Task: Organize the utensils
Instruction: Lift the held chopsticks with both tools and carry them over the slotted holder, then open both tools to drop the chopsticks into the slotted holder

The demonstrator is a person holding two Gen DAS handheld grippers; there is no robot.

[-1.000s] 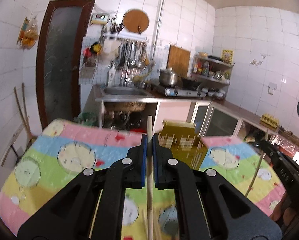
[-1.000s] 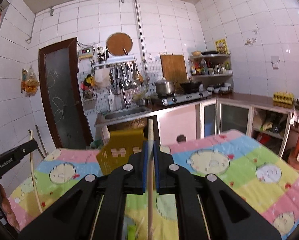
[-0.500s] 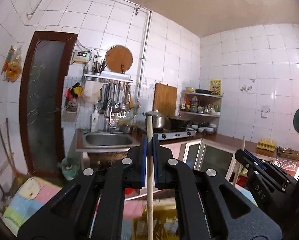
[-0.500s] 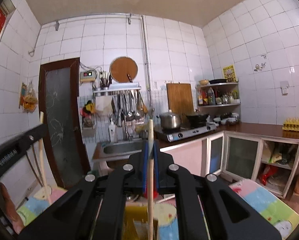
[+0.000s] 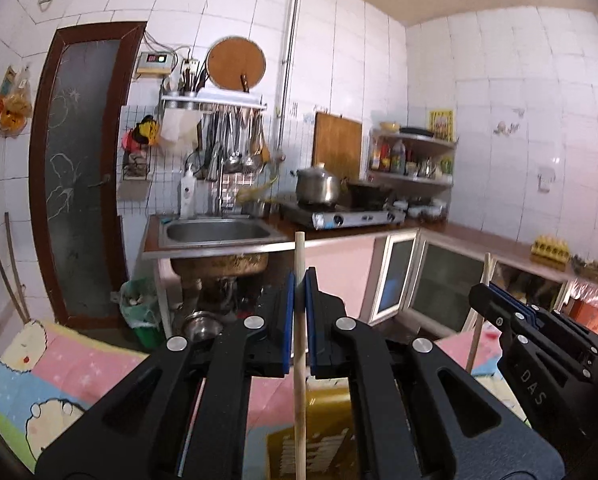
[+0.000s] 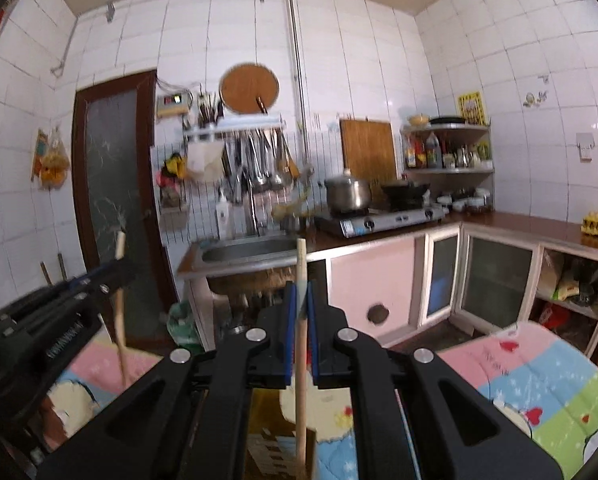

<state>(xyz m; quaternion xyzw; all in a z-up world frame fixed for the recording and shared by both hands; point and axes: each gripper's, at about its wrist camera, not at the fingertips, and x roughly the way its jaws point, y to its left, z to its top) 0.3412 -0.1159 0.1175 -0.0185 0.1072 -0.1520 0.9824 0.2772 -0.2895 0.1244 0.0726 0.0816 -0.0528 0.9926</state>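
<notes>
My left gripper (image 5: 298, 292) is shut on a pale wooden chopstick (image 5: 299, 252) that stands upright between its blue pads. Its lower end runs down over a yellow slotted utensil holder (image 5: 319, 436) on the table. My right gripper (image 6: 302, 300) is shut on a second upright chopstick (image 6: 301, 260), whose lower end reaches the same yellow holder (image 6: 271, 436). I cannot tell whether either tip is inside it. In each wrist view the other gripper shows at the side: the right one (image 5: 483, 298) and the left one (image 6: 117, 270), each with its stick.
A colourful cartoon-print cloth (image 5: 79, 368) covers the table (image 6: 539, 380). Beyond the table's far edge stand a steel sink (image 5: 219, 234), a gas stove with a pot (image 6: 347, 194), pink cabinets (image 6: 375, 280) and a brown door (image 5: 79, 168).
Both grippers have travelled forward over the table, each still holding its chopstick. The yellow holder, earlier ahead of them, now lies under the sticks at the bottom edge. The two grippers have drawn closer together.
</notes>
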